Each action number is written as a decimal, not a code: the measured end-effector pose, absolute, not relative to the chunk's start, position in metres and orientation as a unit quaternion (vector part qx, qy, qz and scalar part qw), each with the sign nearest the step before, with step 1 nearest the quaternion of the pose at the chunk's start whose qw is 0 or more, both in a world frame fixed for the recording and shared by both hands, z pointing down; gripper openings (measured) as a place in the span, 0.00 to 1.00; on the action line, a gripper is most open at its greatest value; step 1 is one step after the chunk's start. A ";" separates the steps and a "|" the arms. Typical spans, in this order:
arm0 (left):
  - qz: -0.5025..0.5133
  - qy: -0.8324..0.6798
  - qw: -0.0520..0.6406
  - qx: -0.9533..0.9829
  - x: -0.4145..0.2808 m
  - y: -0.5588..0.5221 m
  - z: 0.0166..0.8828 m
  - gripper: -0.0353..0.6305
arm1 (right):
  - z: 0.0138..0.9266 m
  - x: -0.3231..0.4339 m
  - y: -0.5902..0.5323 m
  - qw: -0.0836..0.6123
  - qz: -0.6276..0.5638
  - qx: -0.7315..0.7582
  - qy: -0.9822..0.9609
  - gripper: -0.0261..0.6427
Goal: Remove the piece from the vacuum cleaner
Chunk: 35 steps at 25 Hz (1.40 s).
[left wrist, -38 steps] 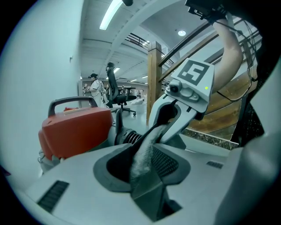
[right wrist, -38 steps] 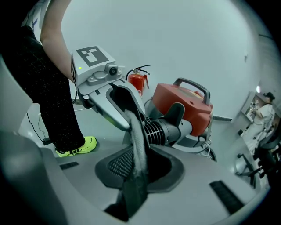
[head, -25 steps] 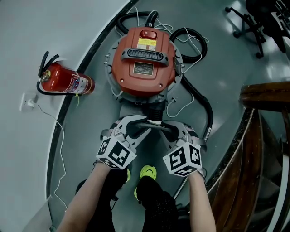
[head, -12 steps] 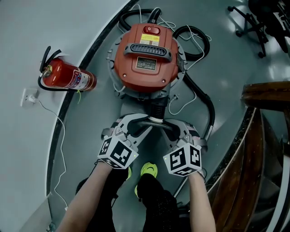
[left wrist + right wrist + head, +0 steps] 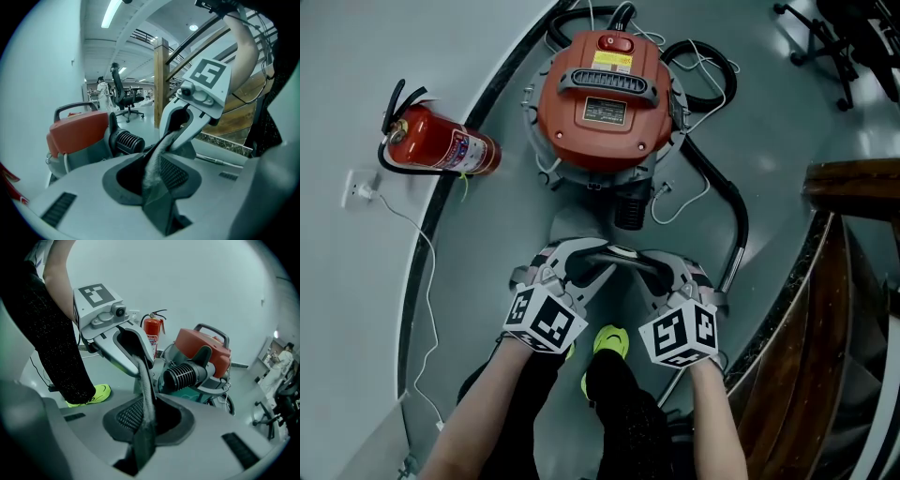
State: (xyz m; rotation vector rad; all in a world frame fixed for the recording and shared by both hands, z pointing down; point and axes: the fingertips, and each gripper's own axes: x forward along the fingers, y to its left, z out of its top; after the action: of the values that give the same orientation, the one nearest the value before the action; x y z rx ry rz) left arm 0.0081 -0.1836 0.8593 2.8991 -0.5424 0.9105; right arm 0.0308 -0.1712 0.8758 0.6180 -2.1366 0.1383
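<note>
The red vacuum cleaner [image 5: 605, 103] stands on the grey floor with its black ribbed port [image 5: 629, 211] facing me. A thin grey piece [image 5: 617, 255] spans between my two grippers, a short gap away from that port. My left gripper [image 5: 586, 267] is shut on its left end and my right gripper [image 5: 652, 267] on its right end. In the left gripper view the piece [image 5: 157, 154] runs edge-on from the jaws to the other gripper, with the port [image 5: 129, 142] behind. The right gripper view shows the same strip [image 5: 146, 399] pinched, the port [image 5: 183, 376] beyond.
A red fire extinguisher [image 5: 436, 155] lies to the vacuum's left. A black hose [image 5: 727, 211] and white cables curl round the vacuum's right side. A wooden stair rail [image 5: 853, 281] rises at the right, an office chair [image 5: 820, 42] at the far right. My green shoes [image 5: 609, 342] are below the grippers.
The gap between the vacuum's ribbed port and the piece held in both grippers has widened; the vacuum now sits farther up the view. Both grips are unchanged.
</note>
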 end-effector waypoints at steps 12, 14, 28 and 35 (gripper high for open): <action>0.306 -0.177 0.076 0.933 -0.014 -0.125 0.867 0.22 | 0.882 0.009 -0.116 0.451 0.087 0.213 -0.863 0.13; 0.309 -0.177 0.083 0.931 -0.019 -0.112 0.869 0.22 | 0.886 0.005 -0.103 0.452 0.095 0.206 -0.863 0.13; 0.306 -0.169 0.103 0.931 -0.013 -0.111 0.899 0.22 | 0.915 0.011 -0.105 0.457 0.150 0.234 -0.845 0.14; 0.314 -0.161 0.100 0.930 -0.012 -0.128 0.925 0.22 | 0.939 0.012 -0.120 0.458 0.160 0.248 -0.839 0.14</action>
State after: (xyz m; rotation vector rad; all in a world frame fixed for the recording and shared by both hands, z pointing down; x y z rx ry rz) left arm -0.0123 -0.1282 0.9255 2.7495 -0.4757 0.9295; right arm 0.0123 -0.1204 0.9391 0.6110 -2.0659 0.3939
